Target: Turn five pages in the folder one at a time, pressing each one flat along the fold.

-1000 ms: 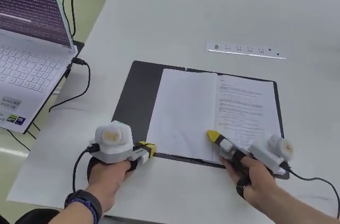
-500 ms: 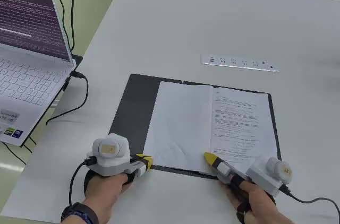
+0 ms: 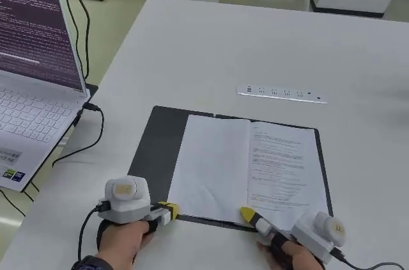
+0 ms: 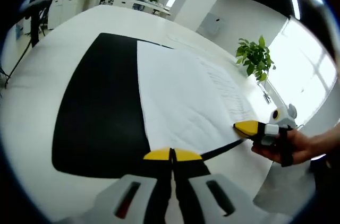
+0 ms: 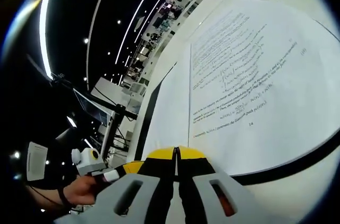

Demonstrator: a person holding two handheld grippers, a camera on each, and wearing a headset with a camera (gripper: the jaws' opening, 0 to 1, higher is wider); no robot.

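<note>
A black folder (image 3: 160,148) lies open on the white table, with a blank white page (image 3: 208,161) on its left half and a printed page (image 3: 282,164) on its right. My left gripper (image 3: 171,209) is shut and rests at the folder's near left edge (image 4: 106,128), its yellow tips (image 4: 171,154) together with nothing between them. My right gripper (image 3: 246,214) is shut too, its tips (image 5: 176,153) at the near edge of the printed page (image 5: 255,86), close to the fold. Both pages lie flat.
An open laptop (image 3: 32,91) stands at the left, its black cable (image 3: 89,135) trailing across the table toward the folder. A white power strip (image 3: 281,95) lies beyond the folder. The table's near edge is just behind both hands.
The head camera has tilted up, so the folder sits lower in the picture. Both grippers have drawn back slightly toward the folder's near edge; the pages have not moved.
</note>
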